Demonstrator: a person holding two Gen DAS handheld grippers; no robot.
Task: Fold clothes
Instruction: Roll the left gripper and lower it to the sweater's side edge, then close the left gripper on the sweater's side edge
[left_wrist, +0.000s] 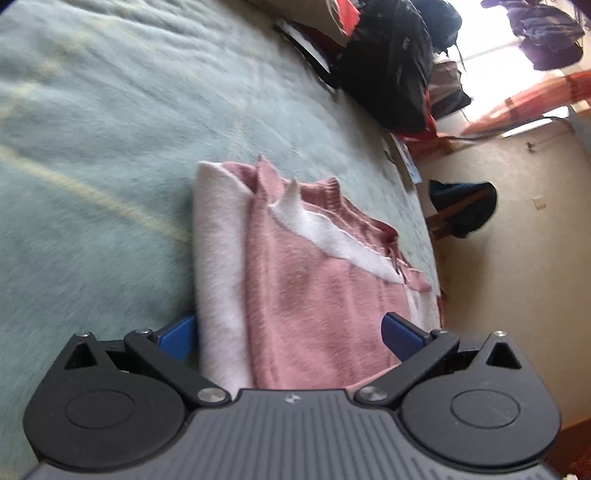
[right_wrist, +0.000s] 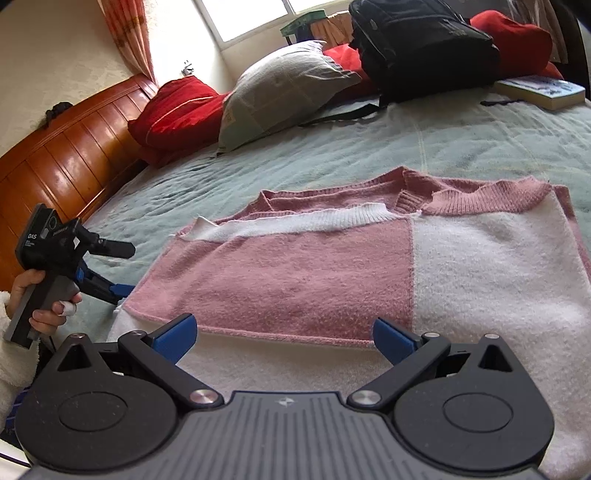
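While both pairs of blue fingers are standing spread wide, I am gripping nothing: my right gripper (right_wrist: 284, 338) is hovering over the near edge of the pink and white sweater (right_wrist: 369, 266), and my left gripper (left_wrist: 291, 332) is reaching in at its side, its fingers straddling the folded edge. That sweater is lying partly folded on the pale green blanket (right_wrist: 461, 144) covering the bed. Farther out, a grey pillow (right_wrist: 280, 92), red cushions (right_wrist: 177, 110), a black backpack (right_wrist: 417, 48) and a book (right_wrist: 543, 90) are sitting along the far side, by the wooden headboard (right_wrist: 66, 147).
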